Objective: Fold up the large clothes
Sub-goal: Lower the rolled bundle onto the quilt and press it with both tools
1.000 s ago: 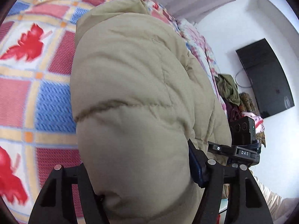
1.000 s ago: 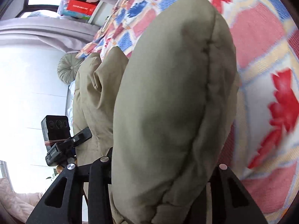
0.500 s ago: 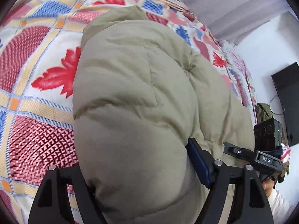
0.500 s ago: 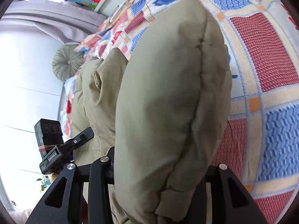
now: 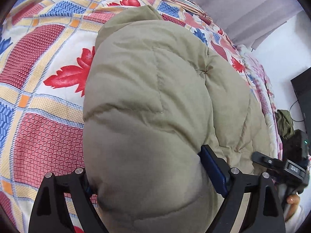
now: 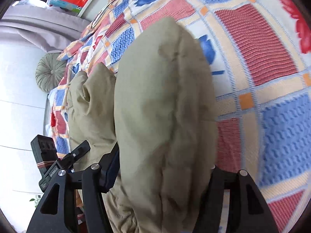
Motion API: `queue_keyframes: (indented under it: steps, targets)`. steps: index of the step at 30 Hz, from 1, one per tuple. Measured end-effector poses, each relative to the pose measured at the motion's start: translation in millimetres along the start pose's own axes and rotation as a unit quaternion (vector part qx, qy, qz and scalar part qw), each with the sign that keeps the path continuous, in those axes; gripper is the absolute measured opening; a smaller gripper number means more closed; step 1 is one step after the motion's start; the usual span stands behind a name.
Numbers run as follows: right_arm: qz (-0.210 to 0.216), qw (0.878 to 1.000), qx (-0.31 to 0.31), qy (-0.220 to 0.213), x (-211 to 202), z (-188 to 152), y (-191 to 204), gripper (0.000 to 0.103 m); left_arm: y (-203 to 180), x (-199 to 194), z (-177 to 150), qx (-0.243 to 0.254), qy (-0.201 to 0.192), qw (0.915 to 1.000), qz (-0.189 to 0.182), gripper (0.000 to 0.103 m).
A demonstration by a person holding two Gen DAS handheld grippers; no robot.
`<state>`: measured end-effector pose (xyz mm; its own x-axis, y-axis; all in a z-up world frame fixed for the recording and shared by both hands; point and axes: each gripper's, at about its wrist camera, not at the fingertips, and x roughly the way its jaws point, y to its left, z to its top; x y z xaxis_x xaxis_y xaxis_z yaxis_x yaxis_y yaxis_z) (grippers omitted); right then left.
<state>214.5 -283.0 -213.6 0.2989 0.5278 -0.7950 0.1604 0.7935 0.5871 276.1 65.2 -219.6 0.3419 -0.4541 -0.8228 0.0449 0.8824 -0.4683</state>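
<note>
Khaki puffer jacket (image 5: 147, 101) lies bunched on the patchwork bedspread (image 5: 44, 128) of the bed. Left claw (image 5: 149, 182) and right claw (image 6: 161, 176) each straddle a padded fold. Both claws' jaws have just been opening; whether the pads still press, I cannot tell.

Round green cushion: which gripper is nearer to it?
Left, likely. The left gripper sits on the cushion's side of the jacket; the right gripper is on the far side. Both jaws have just been opening with jacket between them.
</note>
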Motion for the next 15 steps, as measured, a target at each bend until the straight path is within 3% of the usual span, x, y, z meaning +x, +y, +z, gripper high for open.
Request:
queue_keyframes:
  steps: [4, 8, 11, 15]
  targets:
    - [-0.052, 0.997, -0.002, -0.05, -47, -22, -6, 0.064, -9, -15, -1, 0.013, -0.012, 0.9989, 0.044, 0.09]
    - [-0.081, 0.992, -0.029, -0.095, -88, -29, -4, 0.064, -27, -46, 4, 0.044, -0.066, 0.9917, 0.101, 0.09]
    - [-0.069, 0.989, -0.054, -0.123, -100, -22, 21, 0.054, -38, -61, 12, 0.058, -0.098, 0.9884, 0.1, 0.09]
    - [-0.027, 0.991, -0.081, -0.103, -65, 3, 73, 0.053, -50, -50, 28, 0.055, -0.088, 0.989, 0.106, 0.09]
